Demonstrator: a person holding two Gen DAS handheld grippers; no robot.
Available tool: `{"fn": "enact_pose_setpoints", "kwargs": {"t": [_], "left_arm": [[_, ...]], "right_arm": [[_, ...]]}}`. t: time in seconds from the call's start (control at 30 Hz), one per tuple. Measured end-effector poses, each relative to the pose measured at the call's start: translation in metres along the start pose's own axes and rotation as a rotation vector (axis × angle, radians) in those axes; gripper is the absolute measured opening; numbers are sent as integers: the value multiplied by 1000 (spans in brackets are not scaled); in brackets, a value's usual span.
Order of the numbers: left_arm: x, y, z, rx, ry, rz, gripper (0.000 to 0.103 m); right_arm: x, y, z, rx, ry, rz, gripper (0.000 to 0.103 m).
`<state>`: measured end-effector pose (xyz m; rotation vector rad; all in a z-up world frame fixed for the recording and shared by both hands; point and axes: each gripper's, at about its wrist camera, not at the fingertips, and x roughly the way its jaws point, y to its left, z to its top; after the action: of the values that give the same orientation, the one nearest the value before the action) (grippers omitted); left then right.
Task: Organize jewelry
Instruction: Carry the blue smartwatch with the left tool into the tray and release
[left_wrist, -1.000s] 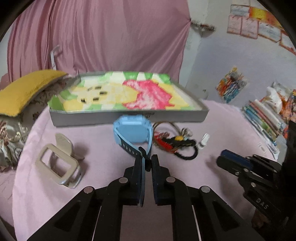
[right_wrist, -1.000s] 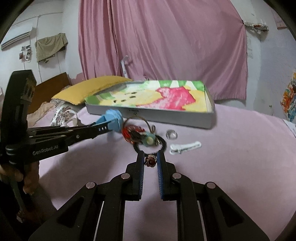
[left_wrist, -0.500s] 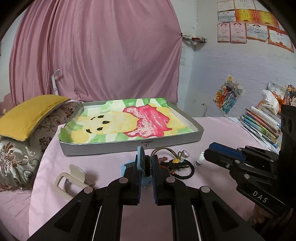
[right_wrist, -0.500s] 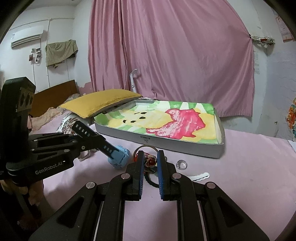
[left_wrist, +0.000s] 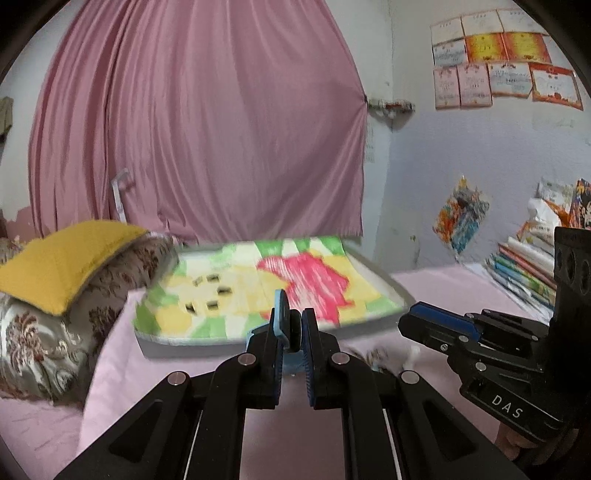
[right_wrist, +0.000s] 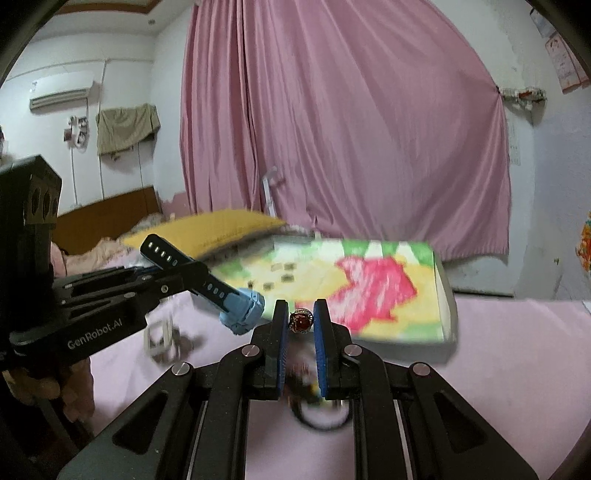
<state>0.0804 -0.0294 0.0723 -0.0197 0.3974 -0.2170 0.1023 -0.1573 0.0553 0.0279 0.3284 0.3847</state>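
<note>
My left gripper (left_wrist: 293, 325) is shut on the strap of a blue watch (left_wrist: 284, 354), held above the pink cloth; in the right wrist view the watch body (right_wrist: 243, 312) hangs from that gripper's tips (right_wrist: 199, 280). Between the pads of my right gripper (right_wrist: 301, 319), which is shut on it, sits a ring with a red stone (right_wrist: 301, 322). A shallow tray (left_wrist: 207, 341) lined with a yellow, pink and green cartoon picture lies just beyond both grippers. Below the right gripper, a blurred pile of jewelry (right_wrist: 317, 410) with a black cord lies on the cloth.
A small open clear box (right_wrist: 160, 334) stands on the pink cloth at the left. A yellow cushion (left_wrist: 62, 258) on patterned pillows lies left of the tray. Stacked books (left_wrist: 524, 271) are at the right edge. A pink curtain hangs behind.
Both grippers have risen from the cloth with their loads, the watch and the ring, and now sit level with the tray's near wall. The jewelry pile has dropped low in view.
</note>
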Motion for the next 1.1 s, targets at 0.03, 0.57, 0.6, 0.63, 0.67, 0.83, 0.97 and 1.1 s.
{"fn": "enact_pose_setpoints", "kwargs": {"t": [0.03, 0.57, 0.6, 0.63, 0.67, 0.83, 0.97, 1.1], "left_arm": [[0, 2, 3, 4, -19, 6, 9], [43, 43, 48, 72, -158, 115, 9], [47, 46, 48, 64, -155, 116, 9], [51, 49, 46, 56, -145, 117, 9], [57, 51, 45, 48, -130, 121, 9], [88, 65, 40, -15, 33, 121, 9], [109, 80, 35, -98, 189, 106, 9], [110, 76, 33, -74, 224, 103, 9]], "right_arm": [[4, 1, 5, -5, -22, -2, 12], [81, 16, 38, -47, -74, -77, 12], [86, 14, 37, -40, -58, -78, 12], [91, 12, 36, -31, -42, -80, 12], [96, 10, 37, -23, -26, -81, 12], [120, 0, 34, 2, 92, -91, 12], [138, -5, 24, 23, 233, -64, 12], [152, -13, 12, 53, 339, -36, 12]]}}
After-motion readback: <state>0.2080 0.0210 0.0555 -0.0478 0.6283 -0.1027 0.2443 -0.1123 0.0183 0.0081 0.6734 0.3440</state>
